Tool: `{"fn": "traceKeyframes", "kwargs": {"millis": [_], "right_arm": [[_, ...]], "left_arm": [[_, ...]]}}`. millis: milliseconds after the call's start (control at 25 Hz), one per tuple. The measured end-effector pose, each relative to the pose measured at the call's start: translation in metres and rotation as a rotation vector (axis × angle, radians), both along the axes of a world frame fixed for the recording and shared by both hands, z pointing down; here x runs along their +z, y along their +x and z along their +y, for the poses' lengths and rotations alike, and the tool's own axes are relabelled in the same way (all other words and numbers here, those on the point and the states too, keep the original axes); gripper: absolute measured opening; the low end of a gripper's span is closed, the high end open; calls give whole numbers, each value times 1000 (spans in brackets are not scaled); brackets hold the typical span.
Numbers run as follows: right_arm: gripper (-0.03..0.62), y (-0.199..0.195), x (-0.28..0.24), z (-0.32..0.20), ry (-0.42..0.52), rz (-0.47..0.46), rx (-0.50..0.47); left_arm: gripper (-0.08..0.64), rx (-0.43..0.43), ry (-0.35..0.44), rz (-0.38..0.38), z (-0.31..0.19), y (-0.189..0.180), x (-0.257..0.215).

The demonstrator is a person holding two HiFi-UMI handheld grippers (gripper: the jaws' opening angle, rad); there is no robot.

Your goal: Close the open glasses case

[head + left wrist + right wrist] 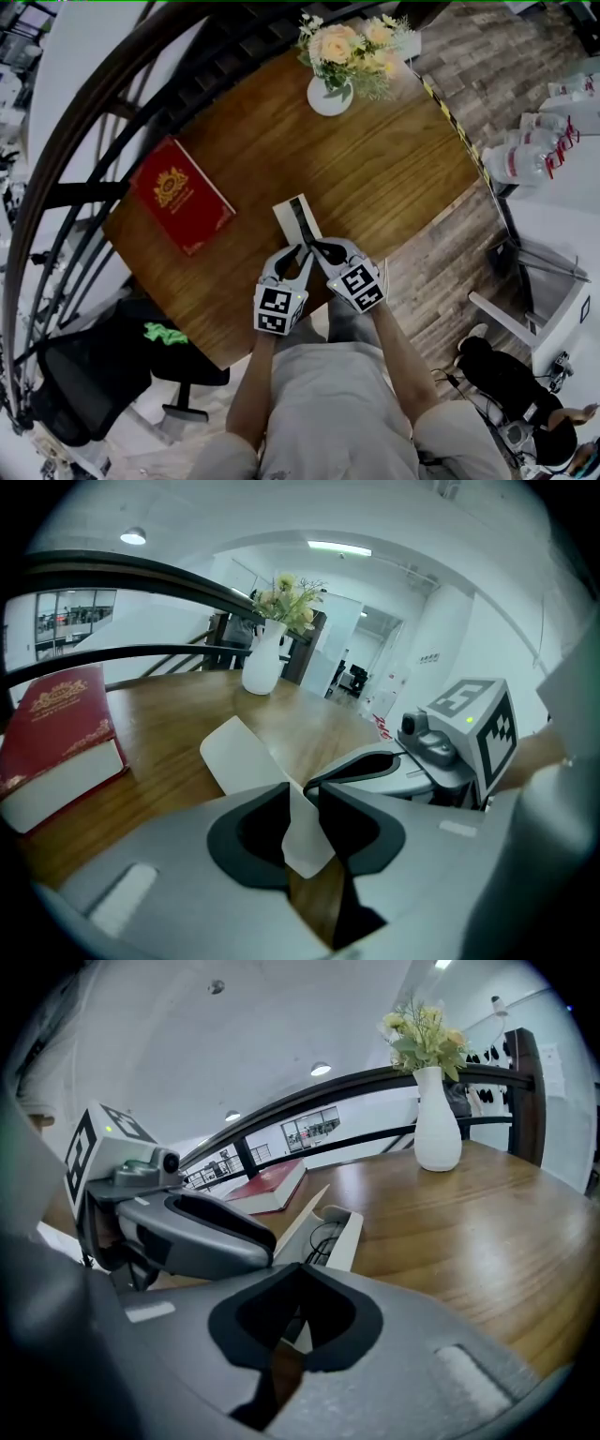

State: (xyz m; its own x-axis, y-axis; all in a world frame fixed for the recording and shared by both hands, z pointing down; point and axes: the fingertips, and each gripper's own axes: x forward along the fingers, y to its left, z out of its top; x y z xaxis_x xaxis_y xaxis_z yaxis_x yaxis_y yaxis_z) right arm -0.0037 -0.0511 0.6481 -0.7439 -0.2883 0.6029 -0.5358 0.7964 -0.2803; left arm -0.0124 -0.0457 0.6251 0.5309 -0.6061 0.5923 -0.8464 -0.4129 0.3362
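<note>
The white glasses case (298,217) lies open on the wooden table (375,178), with dark glasses (323,1234) inside its tray (345,1234). Its thin lid flap (246,752) stands up along the left side. The near end of this flap runs between the jaws of my left gripper (305,794), which stand open with a narrow gap beside it. My right gripper (300,1274) sits at the case's near end, jaw tips together, with a white sliver of the case showing below them. In the head view both grippers, left (298,251) and right (317,247), meet there.
A red book (183,195) lies left of the case. A white vase of flowers (330,94) stands at the table's far side. A dark curved railing (103,103) runs along the left. A black chair (84,375) stands below the table's near left corner.
</note>
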Motion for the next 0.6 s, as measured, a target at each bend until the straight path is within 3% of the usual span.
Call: {"fn": "traceKeyframes", "kwargs": {"millis": [600], "right_arm": [[3, 0, 7, 6, -105, -76, -40]], "left_arm": [[49, 99, -30, 64, 8, 11, 2]]}}
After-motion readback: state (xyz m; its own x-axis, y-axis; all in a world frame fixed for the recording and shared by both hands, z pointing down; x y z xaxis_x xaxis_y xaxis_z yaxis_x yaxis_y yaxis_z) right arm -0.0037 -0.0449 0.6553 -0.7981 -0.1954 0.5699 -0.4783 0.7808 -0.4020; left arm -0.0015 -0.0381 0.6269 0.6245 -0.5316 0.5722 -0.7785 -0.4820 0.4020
